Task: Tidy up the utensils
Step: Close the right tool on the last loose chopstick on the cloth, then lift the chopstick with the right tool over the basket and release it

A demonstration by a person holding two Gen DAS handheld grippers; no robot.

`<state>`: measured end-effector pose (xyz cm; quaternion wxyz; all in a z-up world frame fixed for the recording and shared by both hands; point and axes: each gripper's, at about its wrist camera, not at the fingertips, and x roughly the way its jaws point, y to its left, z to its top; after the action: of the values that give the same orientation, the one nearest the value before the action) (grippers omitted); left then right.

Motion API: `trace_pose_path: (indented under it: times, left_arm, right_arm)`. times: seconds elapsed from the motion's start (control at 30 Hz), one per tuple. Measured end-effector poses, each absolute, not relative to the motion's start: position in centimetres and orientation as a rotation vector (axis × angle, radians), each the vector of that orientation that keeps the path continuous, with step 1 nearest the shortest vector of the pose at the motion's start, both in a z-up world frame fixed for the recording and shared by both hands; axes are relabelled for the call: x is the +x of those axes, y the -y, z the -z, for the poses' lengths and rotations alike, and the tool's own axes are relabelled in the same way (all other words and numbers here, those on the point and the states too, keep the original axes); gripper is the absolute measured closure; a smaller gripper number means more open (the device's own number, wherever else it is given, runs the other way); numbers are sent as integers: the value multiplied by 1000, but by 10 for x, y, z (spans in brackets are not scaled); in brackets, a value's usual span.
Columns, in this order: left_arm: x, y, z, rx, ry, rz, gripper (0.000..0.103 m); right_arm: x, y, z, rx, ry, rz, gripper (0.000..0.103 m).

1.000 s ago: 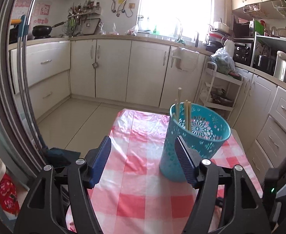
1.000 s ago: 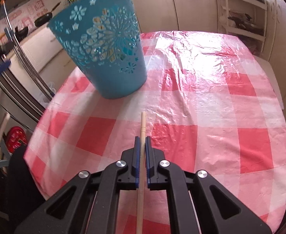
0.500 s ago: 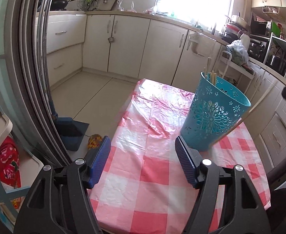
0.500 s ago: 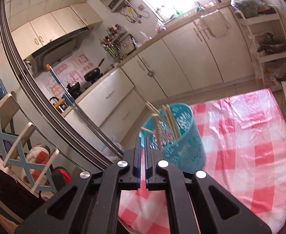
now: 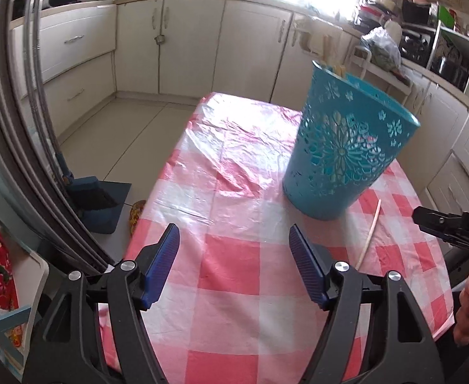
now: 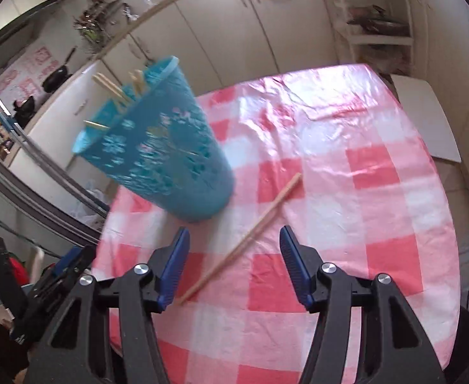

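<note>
Both grippers, left (image 5: 234,262) and right (image 6: 234,262), gaped empty, the right's jaws just opened; a chopstick (image 6: 250,233) lay beside the blue basket (image 6: 167,156), which held more chopsticks (image 6: 113,88).

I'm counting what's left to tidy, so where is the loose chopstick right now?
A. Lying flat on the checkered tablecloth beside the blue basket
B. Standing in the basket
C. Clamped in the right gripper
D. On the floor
A: the chopstick lies flat on the tablecloth next to the blue basket, below the open, empty right gripper.
</note>
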<state>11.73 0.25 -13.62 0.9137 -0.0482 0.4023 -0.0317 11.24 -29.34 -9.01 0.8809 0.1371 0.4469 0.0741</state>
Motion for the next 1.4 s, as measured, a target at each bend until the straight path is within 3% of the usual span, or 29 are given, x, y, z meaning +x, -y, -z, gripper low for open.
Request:
trace_pose_path:
  times: [0.33,0.4,0.53,0.67,0.93,1.13,1.4]
  left_arm:
    - [148,93,181,179,-955,153,35]
    - [144,103,186,209,-969,187,34]
    - [128,128,186,226,-983,382,34]
    - [98,158,182,276,-957,610,34]
    - [102,117,177,88,-1000,539,33]
    - [115,54,176,-76,-1011,396,32]
    - [112,15,168,-149,-982,316,31]
  right_arm:
    - [162,263,137,44,-970,-20,59]
    - [159,261,137,-11,-958,-29,65]
    - [152,269,138,-60,-974,-95,85]
    - [151,284,138,-57,-1006,-141,94]
    - [134,322,126,144,-987,-185,97]
    - [111,333,64,375,-814,-308,97]
    - [138,282,-70,369,-373,-418,97]
